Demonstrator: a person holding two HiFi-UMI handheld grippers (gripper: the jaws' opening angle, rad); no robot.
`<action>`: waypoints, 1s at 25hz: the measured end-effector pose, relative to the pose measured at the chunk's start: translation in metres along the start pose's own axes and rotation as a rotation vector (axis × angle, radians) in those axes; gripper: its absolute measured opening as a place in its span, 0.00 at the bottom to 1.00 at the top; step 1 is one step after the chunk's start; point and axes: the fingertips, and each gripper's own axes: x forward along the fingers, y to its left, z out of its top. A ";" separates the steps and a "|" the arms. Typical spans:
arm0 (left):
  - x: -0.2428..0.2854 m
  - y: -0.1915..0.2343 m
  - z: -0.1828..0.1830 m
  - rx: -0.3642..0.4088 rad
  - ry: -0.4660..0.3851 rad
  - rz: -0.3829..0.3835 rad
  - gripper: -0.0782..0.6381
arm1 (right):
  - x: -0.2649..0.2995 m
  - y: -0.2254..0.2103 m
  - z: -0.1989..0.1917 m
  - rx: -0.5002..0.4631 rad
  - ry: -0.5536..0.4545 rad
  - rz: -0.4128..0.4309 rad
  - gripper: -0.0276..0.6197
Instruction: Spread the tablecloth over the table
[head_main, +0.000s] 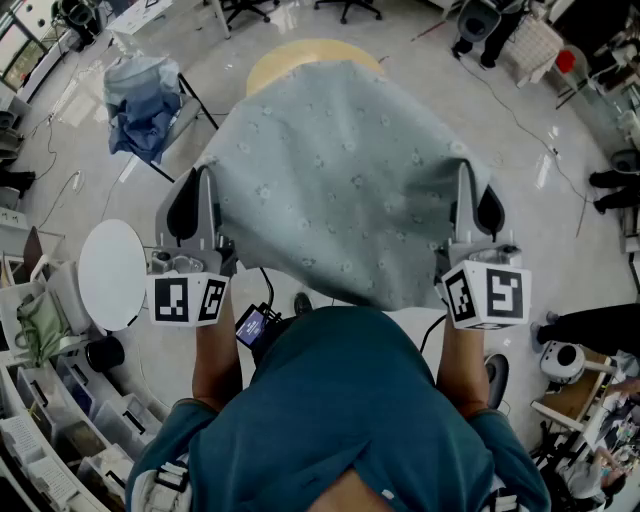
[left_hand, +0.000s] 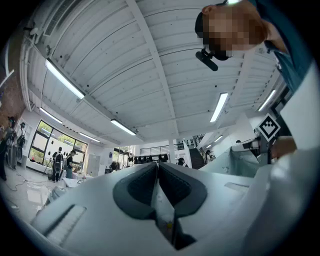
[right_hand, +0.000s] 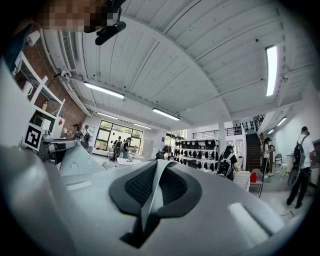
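From up on the head, we see the cloth (head_main: 340, 170) spread out in front of us, pale blue-grey with little dots. The left gripper (head_main: 203, 190) pinches its near left corner. The right gripper (head_main: 468, 188) pinches its near right corner. The near edge sags between them, just above our teal shirt (head_main: 350, 400). The far part goes over the round table (head_main: 310, 52). Only a tan strip of the table top shows past the far edge of the cloth. A small white table (head_main: 112, 275) stands just beside the left gripper. A blue heap (head_main: 145, 100) lies farther off on the left. The floor (head_main: 560, 150) on the right is open, so there is more room on that side.

In the left gripper view, we see what the head view cannot show. The two dark pads (left_hand: 135, 187) are pressed together on a thin fold of the cloth. Past them, on the right, is the right gripper with more cloth beside it. Long lights (left_hand: 65, 80) run along the white ceiling (left_hand: 165, 60).

In the right gripper view, the jaws are squeezed together too, with a pale fold of the cloth between them. The left gripper shows far off on the left. Only here do we see stairs (right_hand: 252, 147) and a person (right_hand: 301, 165) by the right edge.
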 end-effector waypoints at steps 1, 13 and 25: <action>0.001 0.001 0.000 -0.001 0.001 -0.002 0.13 | 0.001 0.000 0.000 0.000 0.002 -0.002 0.07; 0.012 0.030 -0.015 -0.030 0.007 -0.049 0.13 | 0.017 0.015 -0.008 0.029 0.010 -0.047 0.07; 0.036 0.036 -0.024 -0.039 0.015 -0.063 0.13 | 0.040 0.003 -0.014 0.030 0.025 -0.055 0.07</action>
